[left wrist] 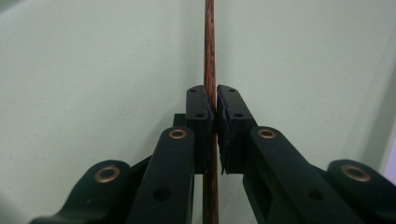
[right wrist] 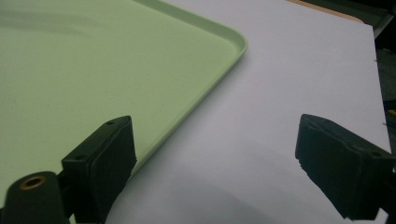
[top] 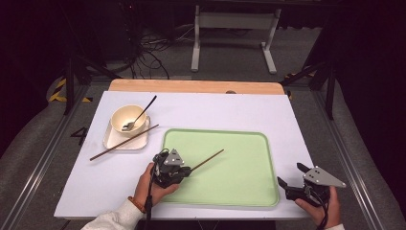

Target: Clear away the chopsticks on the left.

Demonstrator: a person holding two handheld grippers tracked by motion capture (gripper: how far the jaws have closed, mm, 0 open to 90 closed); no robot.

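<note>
White tabletop, green tray (top: pixel 249 191). Left gripper (left wrist: pixel 215 109) is pinching a thin, stiff, light, slippery-looking chopstick (left wrist: pixel 209 51) near its end; mid-shaft seems steadier. Right gripper (right wrist: pixel 215 168) gapes, holding nothing.

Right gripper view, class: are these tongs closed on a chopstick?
No. The right tongs stand wide apart with nothing between them, above the white table beside the green tray.
</note>
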